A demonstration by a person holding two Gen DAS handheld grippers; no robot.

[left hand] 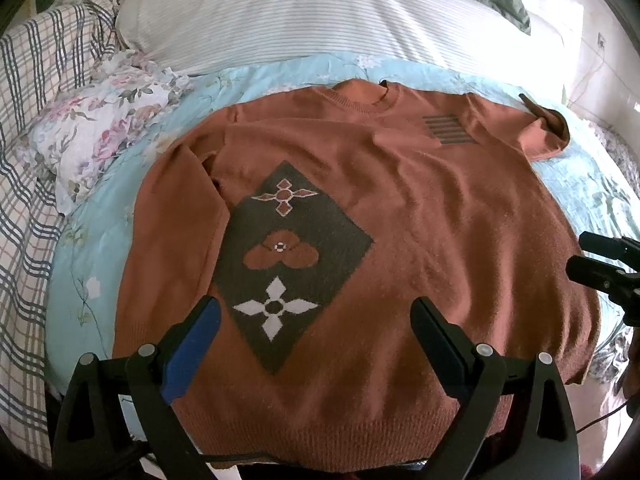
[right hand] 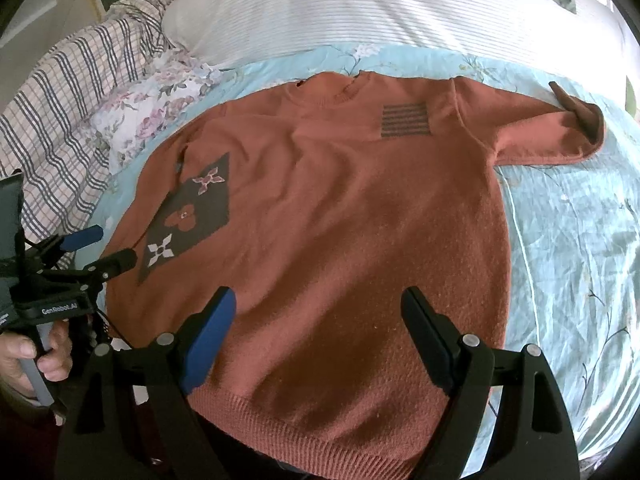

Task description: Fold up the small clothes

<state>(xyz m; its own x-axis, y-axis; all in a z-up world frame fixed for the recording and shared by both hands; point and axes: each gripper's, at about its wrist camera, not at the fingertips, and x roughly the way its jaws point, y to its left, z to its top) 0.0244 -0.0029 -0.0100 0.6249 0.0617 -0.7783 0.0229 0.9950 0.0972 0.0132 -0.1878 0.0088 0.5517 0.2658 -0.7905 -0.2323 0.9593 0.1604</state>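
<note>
Sweater (left hand: 400, 216), rust-orange knit, lies flat and face up on the light blue floral bedspread (left hand: 280, 72), collar at the far end from my jaws, ribbed hem right under them. My left gripper (left hand: 316, 320) hovers over the hem side, jaws wide apart, nothing between them; the dark diamond patch (left hand: 288, 256) with flower shapes sits just ahead, between the two fingers and slightly toward the left one. My right gripper (right hand: 318, 308) is also spread wide over the plain lower body of the sweater, holding nothing. Striped chest mark (right hand: 404, 120) is far ahead of the right jaws, a bit to their right. One sleeve (right hand: 540, 128) stretches out far right, cuff turned back at the tip. The other sleeve (left hand: 172, 220) lies along the body, left of my left jaws; whether it is folded over the front or just beside it I can't tell for sure. Beyond the collar: white striped pillow (left hand: 320, 12). Far left of the jaws: plaid blanket (left hand: 36, 120) and crumpled floral cloth (left hand: 104, 120). From the right camera my left hand (right hand: 28, 356) shows on the handle.
</note>
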